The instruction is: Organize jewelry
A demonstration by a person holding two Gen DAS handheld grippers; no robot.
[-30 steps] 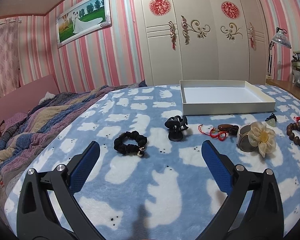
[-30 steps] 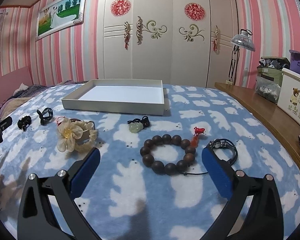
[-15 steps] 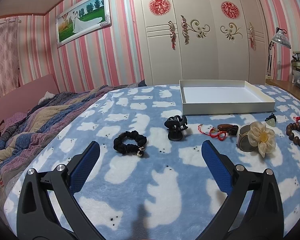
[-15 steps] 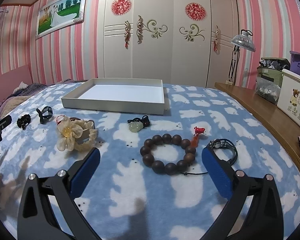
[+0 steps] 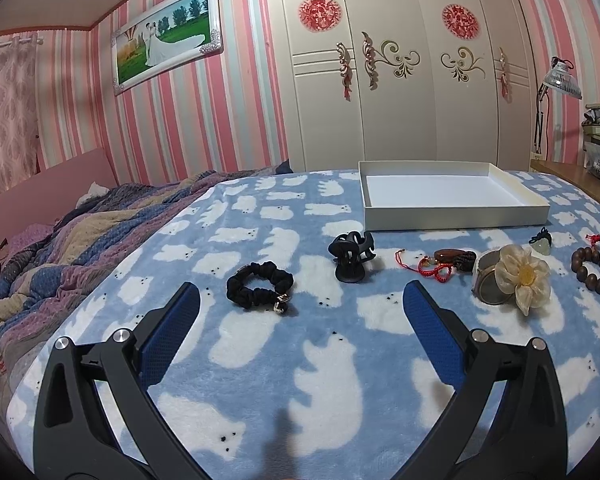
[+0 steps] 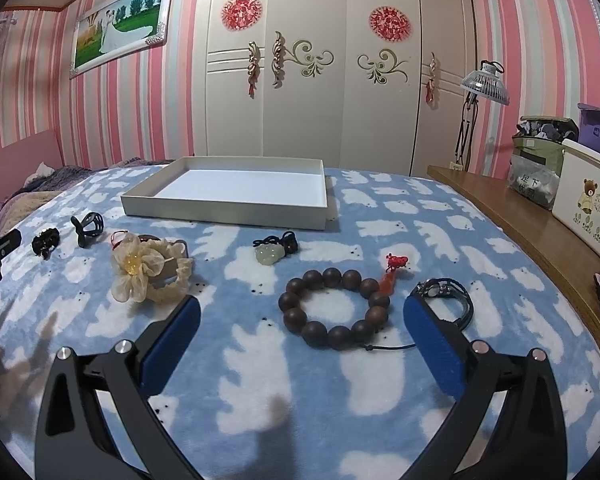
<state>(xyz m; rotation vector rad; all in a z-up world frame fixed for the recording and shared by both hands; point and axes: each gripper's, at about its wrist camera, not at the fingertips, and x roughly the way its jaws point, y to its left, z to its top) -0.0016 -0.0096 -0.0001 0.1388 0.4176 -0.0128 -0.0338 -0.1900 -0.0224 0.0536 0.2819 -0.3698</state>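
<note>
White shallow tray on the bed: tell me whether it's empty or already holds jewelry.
Empty. The white shallow tray shows only bare white floor in both views; the brown wooden bead bracelet lies outside on the blanket.

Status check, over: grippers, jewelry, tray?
Left gripper open, empty. Right gripper open, empty, near bead bracelet. Tray empty, jewelry all on blanket. Nothing in the way.

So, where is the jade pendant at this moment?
In the right wrist view the jade pendant lies on the blanket, in front of the white tray, between the cream flower scrunchie and the wooden bead bracelet.
</note>
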